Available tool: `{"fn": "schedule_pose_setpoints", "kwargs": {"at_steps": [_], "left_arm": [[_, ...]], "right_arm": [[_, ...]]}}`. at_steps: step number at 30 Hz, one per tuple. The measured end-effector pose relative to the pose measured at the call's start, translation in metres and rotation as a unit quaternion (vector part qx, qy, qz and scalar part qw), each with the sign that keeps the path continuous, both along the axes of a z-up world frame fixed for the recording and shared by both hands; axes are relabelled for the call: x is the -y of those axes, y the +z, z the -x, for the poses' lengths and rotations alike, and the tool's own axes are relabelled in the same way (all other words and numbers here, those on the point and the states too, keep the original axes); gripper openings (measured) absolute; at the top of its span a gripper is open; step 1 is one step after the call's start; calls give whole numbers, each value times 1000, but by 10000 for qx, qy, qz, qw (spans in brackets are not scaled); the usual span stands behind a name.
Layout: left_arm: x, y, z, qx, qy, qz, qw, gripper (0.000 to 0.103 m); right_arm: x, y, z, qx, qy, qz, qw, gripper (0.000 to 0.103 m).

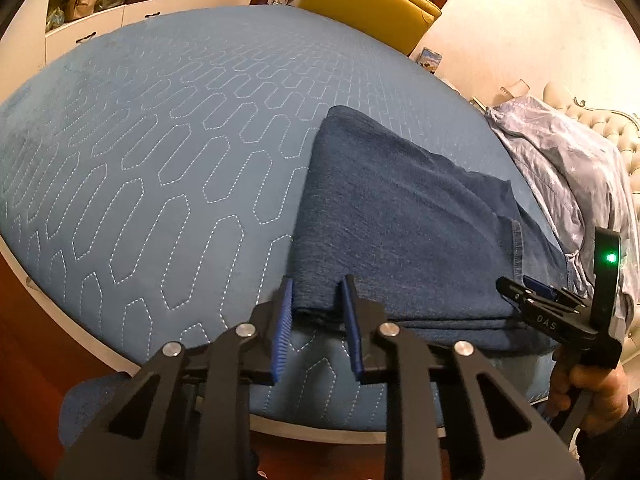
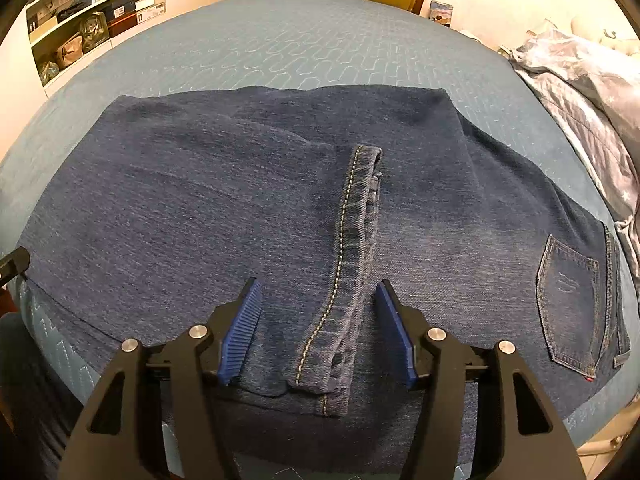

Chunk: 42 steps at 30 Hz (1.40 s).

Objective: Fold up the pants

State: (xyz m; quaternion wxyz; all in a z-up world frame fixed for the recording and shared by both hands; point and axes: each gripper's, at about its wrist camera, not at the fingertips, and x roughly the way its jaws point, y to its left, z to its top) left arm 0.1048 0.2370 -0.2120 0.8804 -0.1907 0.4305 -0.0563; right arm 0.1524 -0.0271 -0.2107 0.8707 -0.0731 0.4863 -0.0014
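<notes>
On the blue quilted bed (image 1: pixel 160 152) the pants (image 2: pixel 248 200) are lying folded over at least once — left gripper (image 1: pixel 318 320) is straddling their near-left corner, right gripper (image 2: pixel 318 328) is hanging open over the leg hem (image 2: pixel 344 280), next fold still pending.

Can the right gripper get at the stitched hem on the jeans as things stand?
Probably yes. The right gripper hangs open with its jaws either side of the stitched hem, which lies on top of the folded jeans. Nothing covers it; the left gripper works the far left corner.
</notes>
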Motion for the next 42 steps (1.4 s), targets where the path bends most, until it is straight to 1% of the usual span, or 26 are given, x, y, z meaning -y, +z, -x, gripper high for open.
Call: {"fn": "schedule_pose_setpoints", "kwargs": {"at_steps": [3,9,12,14,15,17,19,20,21,23,26,27,29,30,32,33,36,38,39,40,41,42], "left_arm": [[1,3,0,31,-5,7,10000,19],[1,7,2,113,-12,85,9999,16],[0,13,4,189,-14,173,9997,15],[1,17,4,233,-37,159,9996,14],[1,18,4,253,-44,165,9995,14],[-1,19,4,264,-53,191,9995,14],[-3,17,4,255,-52,227,9994,14],[-5,16,4,253,-45,256,9993,14],[-5,16,4,253,-34,288,9993,14],[-6,15,5,269,-21,317,9991,14],[-6,16,7,305,-7,339,9990,14],[-6,16,8,323,-6,332,9989,14],[-4,18,10,367,-20,224,9991,13],[-2,19,12,393,-24,170,9991,13],[2,23,14,465,-48,80,9989,13],[5,25,16,501,-63,28,9987,13],[9,30,19,603,-112,-52,9981,13],[9,29,20,644,-107,66,9978,13],[8,28,20,655,-85,126,9977,13],[5,26,21,664,-8,242,9975,15],[0,23,22,645,136,441,9969,24],[-5,19,22,577,228,660,9959,50]], "right_arm": [[0,0,0,10,2,28,10000,57],[-1,-2,0,36,0,81,10000,60],[-1,-2,0,62,-27,116,9999,66],[2,-2,0,71,-102,112,9999,76],[4,-1,-2,45,-145,89,9998,77],[7,5,-5,-45,-148,74,9999,79],[5,21,-8,85,-181,174,9996,79],[1,31,-9,178,-132,111,9997,79],[-6,43,-12,227,-6,-36,9997,79],[-33,60,-24,135,389,-282,9988,79],[-81,69,-46,-146,963,-478,9941,79],[-105,70,-59,-309,1182,-543,9910,79],[-149,62,-82,-720,1531,-621,9836,79],[-163,56,-90,-908,1601,-671,9806,79],[-191,38,-111,-1322,1604,-651,9760,79],[-200,31,-115,-1403,1575,-549,9760,79],[-218,12,-123,-1623,1625,-236,9730,73],[-221,4,-124,-1570,1595,105,9746,54],[-221,3,-123,-1497,1618,87,9754,52],[-220,5,-123,-1445,1642,94,9757,41],[-219,6,-122,-1407,1656,107,9760,35],[-217,8,-121,-1397,1665,77,9761,33]]}}
